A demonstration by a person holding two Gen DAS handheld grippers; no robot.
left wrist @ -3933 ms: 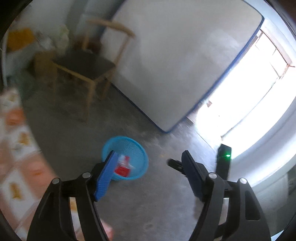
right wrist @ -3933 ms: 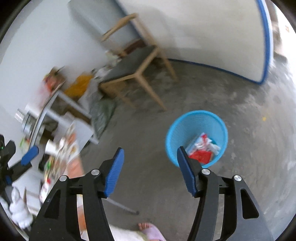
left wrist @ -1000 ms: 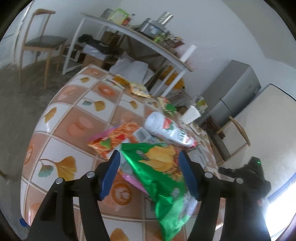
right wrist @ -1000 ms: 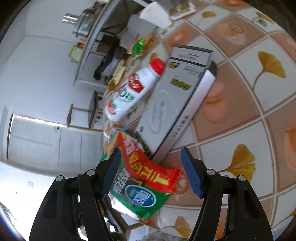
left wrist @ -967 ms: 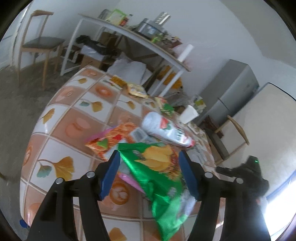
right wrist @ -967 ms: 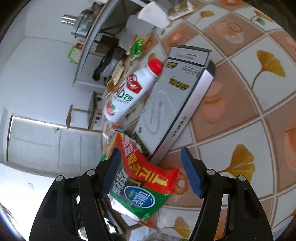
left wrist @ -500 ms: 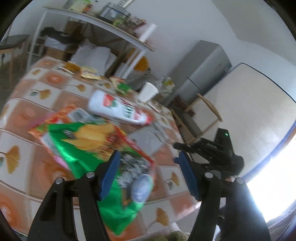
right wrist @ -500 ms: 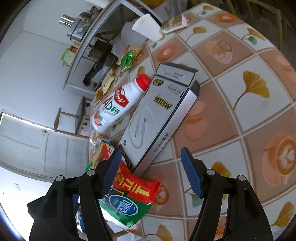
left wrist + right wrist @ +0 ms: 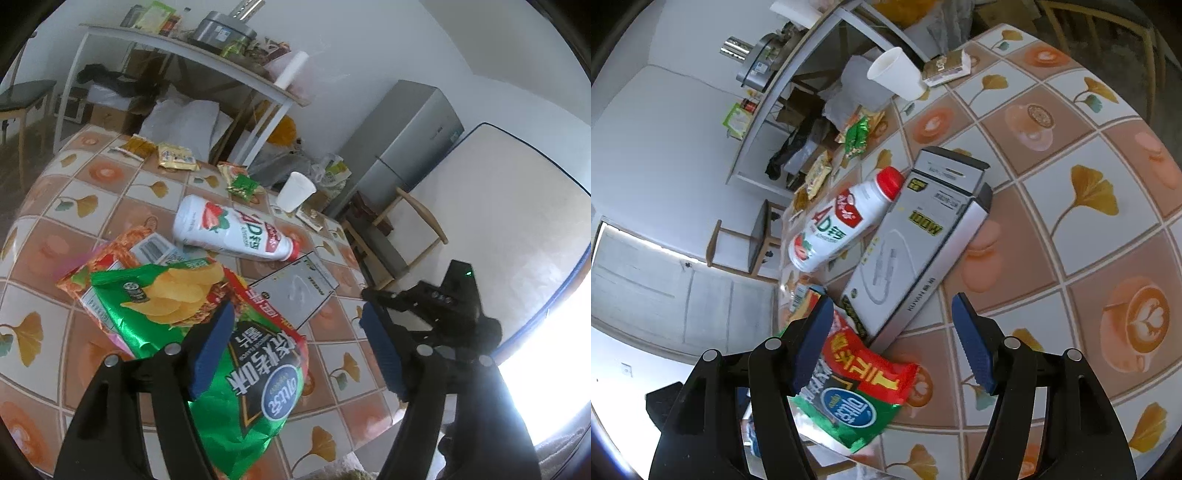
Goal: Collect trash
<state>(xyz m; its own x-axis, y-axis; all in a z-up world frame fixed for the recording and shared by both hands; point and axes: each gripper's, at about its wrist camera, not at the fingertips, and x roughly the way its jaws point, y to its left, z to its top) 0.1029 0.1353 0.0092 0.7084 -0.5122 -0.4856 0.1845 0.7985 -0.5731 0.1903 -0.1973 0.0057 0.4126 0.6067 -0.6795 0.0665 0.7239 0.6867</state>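
The table (image 9: 110, 192), covered in an orange-and-white tiled cloth, carries the trash in one overlapping heap. A grey carton (image 9: 923, 251) lies flat in the middle with a white drink bottle (image 9: 834, 229) on its side touching it. Just beside them, the green chip bag (image 9: 155, 295) and the green-and-red snack bag (image 9: 258, 376) overlap near the table edge, and a paper cup (image 9: 295, 190) stands farther back.

I'd say the step is choosing a first piece. The snack bag on top looks easiest: pinch it near a free edge and lift slowly, so it doesn't drag the chip bag under it.

The left gripper (image 9: 295, 347) hangs over that snack bag, its jaws just widened and gripping nothing. The right gripper (image 9: 892, 343) hovers spread over the carton's near end, also empty.
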